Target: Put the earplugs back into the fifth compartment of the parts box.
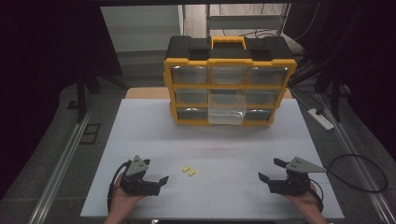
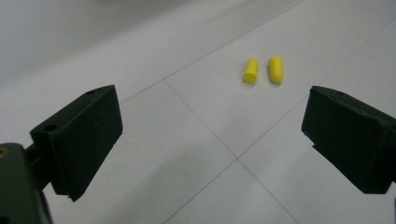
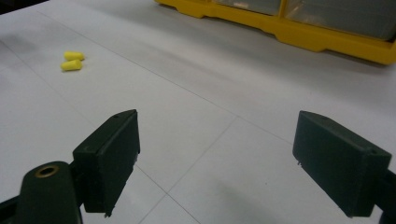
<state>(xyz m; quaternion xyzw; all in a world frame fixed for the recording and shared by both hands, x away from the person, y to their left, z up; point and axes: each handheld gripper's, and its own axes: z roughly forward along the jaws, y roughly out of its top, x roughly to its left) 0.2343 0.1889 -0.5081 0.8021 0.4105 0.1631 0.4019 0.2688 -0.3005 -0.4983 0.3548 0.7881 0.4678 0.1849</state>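
Note:
Two small yellow earplugs (image 1: 188,171) lie side by side on the white table (image 1: 210,140), near its front middle. In the left gripper view the earplugs (image 2: 263,70) rest just beyond the wide-apart black jaws. My left gripper (image 1: 157,176) sits at the front left, open and empty, a short way left of the earplugs. My right gripper (image 1: 271,170) rests at the front right, open and empty, well to the right of them. In the right gripper view the earplugs (image 3: 73,61) appear far off at the upper left.
A yellow and black organiser box (image 1: 229,79) with clear drawers stands at the table's far side; its lower middle drawer (image 1: 226,112) is pulled out. Its yellow base (image 3: 327,37) crosses the top of the right gripper view. A white power strip (image 1: 321,118) lies off the table's right.

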